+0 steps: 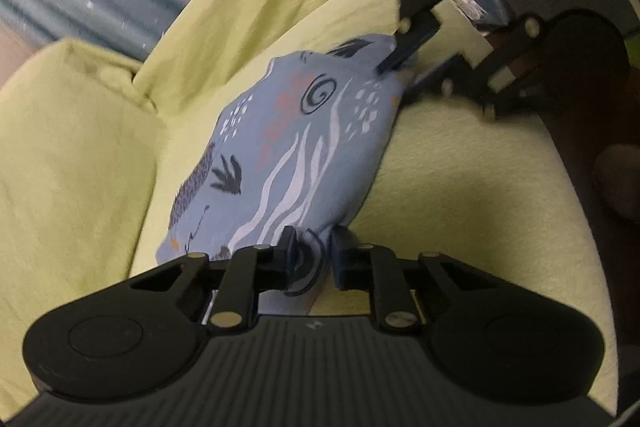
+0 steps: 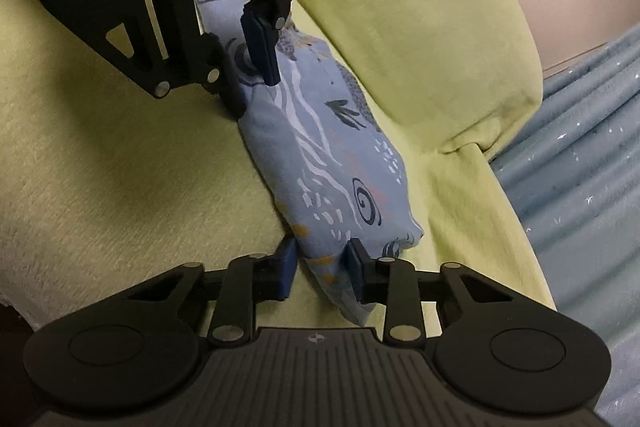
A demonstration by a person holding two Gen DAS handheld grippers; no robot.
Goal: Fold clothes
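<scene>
Garment [image 1: 296,147] ends pinched, sofa [image 1: 460,187] open L/R

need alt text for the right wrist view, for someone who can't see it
A folded blue patterned cloth lies on a yellow-green couch, pinched at its near end by the right gripper and at its far end by the left gripper.

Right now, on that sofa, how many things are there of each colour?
Blue patterned: 1, the folded garment, with a gripper clamped on each end.
Black: 2, the left gripper and the right gripper.
Yellow-green: 1, the sofa cover.
Grey-blue: 1, the curtain behind.
Total: 5.
</scene>
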